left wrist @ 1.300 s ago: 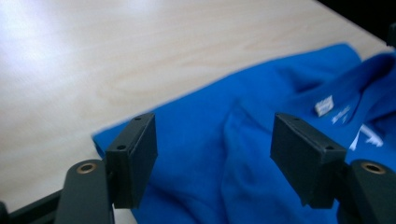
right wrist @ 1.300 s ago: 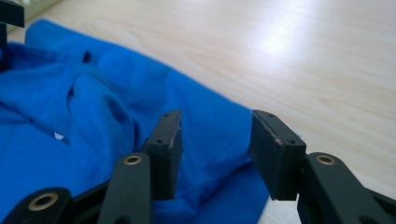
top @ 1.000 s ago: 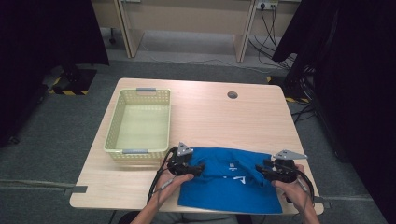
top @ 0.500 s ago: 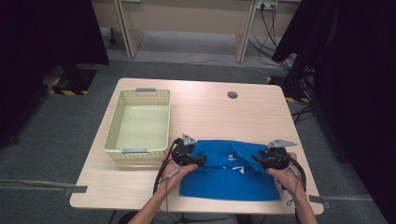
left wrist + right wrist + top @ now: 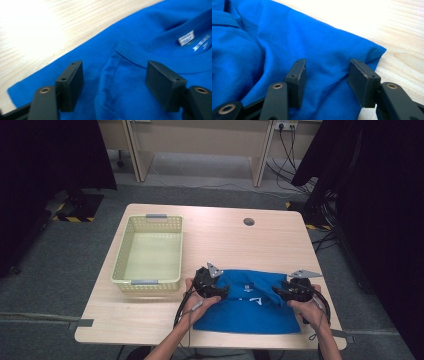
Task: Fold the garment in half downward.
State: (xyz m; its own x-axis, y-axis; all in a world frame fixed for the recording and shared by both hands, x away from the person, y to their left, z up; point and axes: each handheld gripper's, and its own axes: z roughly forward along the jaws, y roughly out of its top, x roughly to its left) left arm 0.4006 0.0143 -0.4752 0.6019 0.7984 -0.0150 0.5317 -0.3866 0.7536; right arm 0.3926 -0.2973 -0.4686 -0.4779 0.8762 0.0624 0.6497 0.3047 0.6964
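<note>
The blue T-shirt (image 5: 252, 302) lies flat at the table's (image 5: 280, 245) near edge, its long axis running side to side between the hands. The left gripper (image 5: 113, 83) stands open over the ribbed collar, the right gripper (image 5: 327, 80) open over a soft outer corner – neither pinches cloth (both equally near). Farther left sits the perforated plastic basket (image 5: 148, 251), well apart.

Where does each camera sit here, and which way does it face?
High view: above the person's side, facing forward and down on the table, basket and blue shirt; forearms, both tools.
Left gripper view: on the left tool, facing the shirt's collar; open jaws.
Right gripper view: on the right tool, facing a shirt corner; open jaws.
Shared: shirt, tabletop.
</note>
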